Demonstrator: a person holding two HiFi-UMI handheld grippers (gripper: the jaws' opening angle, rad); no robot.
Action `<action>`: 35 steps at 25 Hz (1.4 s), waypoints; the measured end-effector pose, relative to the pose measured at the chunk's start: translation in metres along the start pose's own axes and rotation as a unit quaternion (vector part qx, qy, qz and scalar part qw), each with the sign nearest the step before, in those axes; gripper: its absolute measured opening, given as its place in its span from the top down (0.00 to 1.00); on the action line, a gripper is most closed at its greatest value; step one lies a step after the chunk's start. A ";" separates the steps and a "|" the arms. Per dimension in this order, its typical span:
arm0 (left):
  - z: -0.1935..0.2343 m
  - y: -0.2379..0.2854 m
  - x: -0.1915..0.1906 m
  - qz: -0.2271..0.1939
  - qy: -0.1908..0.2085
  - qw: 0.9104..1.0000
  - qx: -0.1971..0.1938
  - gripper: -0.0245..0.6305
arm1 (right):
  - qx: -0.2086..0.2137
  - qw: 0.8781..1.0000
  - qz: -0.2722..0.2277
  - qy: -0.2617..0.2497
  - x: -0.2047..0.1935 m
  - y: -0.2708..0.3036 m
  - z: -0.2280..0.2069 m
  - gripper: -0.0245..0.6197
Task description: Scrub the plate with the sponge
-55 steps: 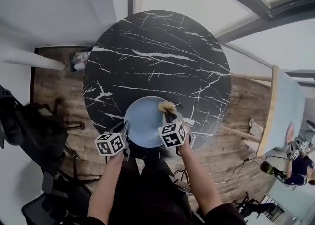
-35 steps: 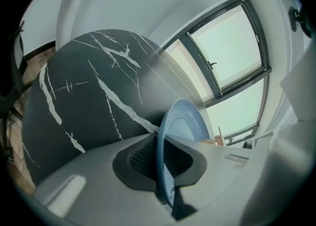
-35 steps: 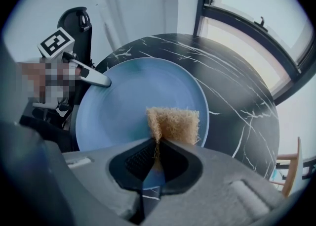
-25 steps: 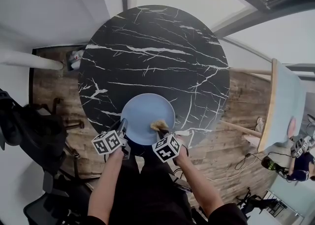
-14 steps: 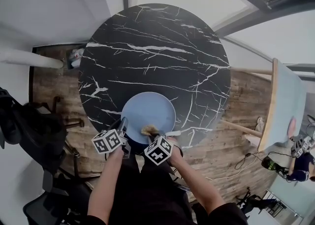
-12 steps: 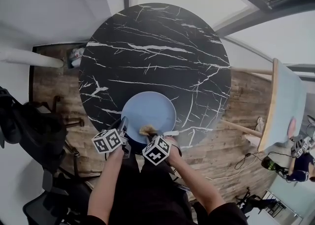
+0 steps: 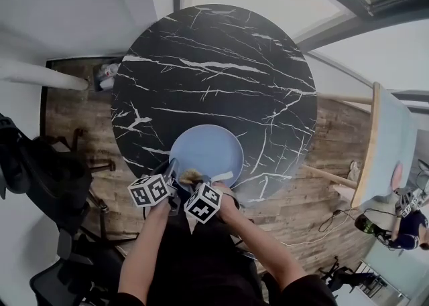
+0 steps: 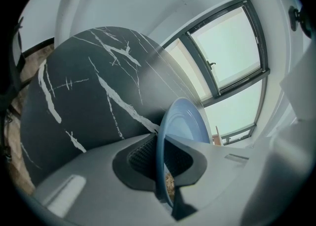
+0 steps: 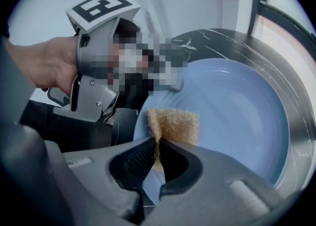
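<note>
A light blue plate lies at the near edge of the round black marble table. My left gripper is shut on the plate's near-left rim, which runs edge-on between its jaws. My right gripper is shut on a tan fibrous sponge. The sponge rests on the plate's near rim, close beside the left gripper's jaws. In the right gripper view, the plate spreads out behind the sponge, and the left gripper's marker cube and the hand holding it are at the upper left.
Wooden floor surrounds the table. A dark chair stands at the left, and a small bottle-like object lies on the floor by a white pillar. A pale board leans at the right. Windows lie beyond the table.
My right gripper has slid the sponge leftwards along the plate's near part, from the right side to right beside the left gripper. The left gripper and the plate have stayed put.
</note>
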State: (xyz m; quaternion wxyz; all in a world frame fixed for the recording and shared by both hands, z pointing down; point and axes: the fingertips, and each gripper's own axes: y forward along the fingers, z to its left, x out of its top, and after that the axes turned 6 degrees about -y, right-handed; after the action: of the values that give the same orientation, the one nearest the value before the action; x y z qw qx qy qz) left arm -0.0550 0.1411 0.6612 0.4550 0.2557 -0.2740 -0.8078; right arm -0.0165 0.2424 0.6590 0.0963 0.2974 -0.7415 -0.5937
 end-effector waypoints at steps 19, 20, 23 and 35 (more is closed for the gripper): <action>-0.005 -0.001 -0.006 0.041 0.037 0.998 -0.012 0.93 | 0.014 0.999 -0.009 -0.035 0.017 -0.001 -0.007 0.93; -0.005 -0.001 -0.007 0.042 0.037 0.998 -0.012 0.93 | 0.015 0.999 -0.010 -0.035 0.017 -0.002 -0.008 0.93; -0.005 -0.001 -0.007 0.043 0.039 0.998 -0.012 0.93 | 0.017 0.999 -0.014 -0.033 0.020 -0.004 -0.013 0.93; -0.006 -0.001 -0.007 0.049 0.046 0.998 -0.015 0.93 | 0.050 0.998 -0.009 -0.044 0.025 -0.009 -0.026 0.93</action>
State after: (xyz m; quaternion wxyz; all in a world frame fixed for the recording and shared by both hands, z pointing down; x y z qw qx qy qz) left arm -0.0486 0.1462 0.6574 0.5101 0.2717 -0.2534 -0.7757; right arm -0.0211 0.2058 0.6521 0.0428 0.2822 -0.7710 -0.5693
